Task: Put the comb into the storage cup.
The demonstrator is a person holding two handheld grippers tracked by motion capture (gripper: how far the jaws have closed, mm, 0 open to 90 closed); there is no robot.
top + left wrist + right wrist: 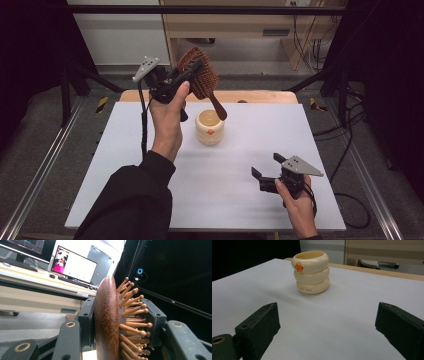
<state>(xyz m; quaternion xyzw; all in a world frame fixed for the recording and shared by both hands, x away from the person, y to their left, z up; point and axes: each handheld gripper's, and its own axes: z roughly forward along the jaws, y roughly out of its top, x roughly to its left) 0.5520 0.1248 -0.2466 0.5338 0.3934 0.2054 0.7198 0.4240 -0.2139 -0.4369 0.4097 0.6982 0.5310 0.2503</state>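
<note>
1. Risk: hairbrush [199,72] is held high over the cream ringed cup [210,127], handle tip pointing down near the rim; if lowered off-line it could knock the light cup over.
2. Risk: grip sits on the brush head across the pegs, so it may pivot or slip.
3. Left gripper [120,322] fingers clamp the head, back and peg side.
4. Right gripper [325,322] fingers wide, holding nothing, low over the surface [150,150], cup well ahead.
</note>
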